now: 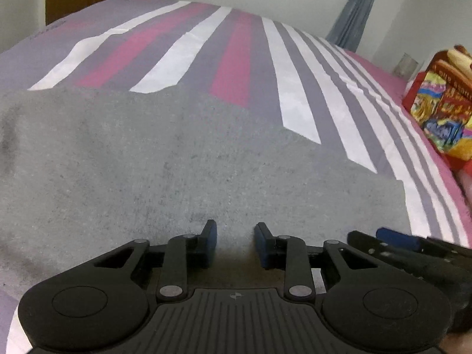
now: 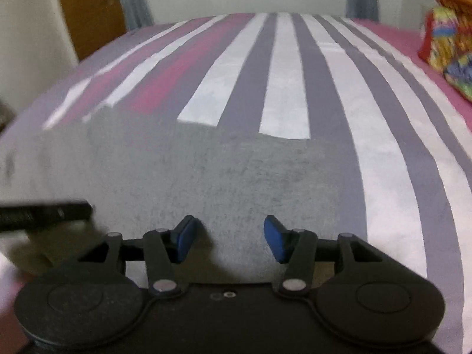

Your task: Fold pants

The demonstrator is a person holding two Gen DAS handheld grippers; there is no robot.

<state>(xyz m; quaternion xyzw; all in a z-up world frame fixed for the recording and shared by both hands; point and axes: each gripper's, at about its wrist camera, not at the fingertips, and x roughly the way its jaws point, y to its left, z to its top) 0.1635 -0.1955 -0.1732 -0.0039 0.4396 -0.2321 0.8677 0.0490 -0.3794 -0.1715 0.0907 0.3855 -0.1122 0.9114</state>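
Note:
The grey pants (image 1: 177,159) lie flat on the striped bed, filling the lower half of the left wrist view; they also show in the right wrist view (image 2: 224,177). My left gripper (image 1: 236,243) is open and empty, just above the near edge of the pants. My right gripper (image 2: 228,240) is open and empty, over the near right part of the pants. The right gripper also shows at the lower right of the left wrist view (image 1: 398,239). The left gripper appears as a blurred black bar in the right wrist view (image 2: 44,212).
The bed sheet (image 1: 295,94) has pink, white and purple stripes. A colourful stack of books or packets (image 1: 442,100) sits at the bed's right edge, also seen in the right wrist view (image 2: 448,38). A wooden door (image 2: 88,8) and grey curtains (image 1: 351,17) stand behind the bed.

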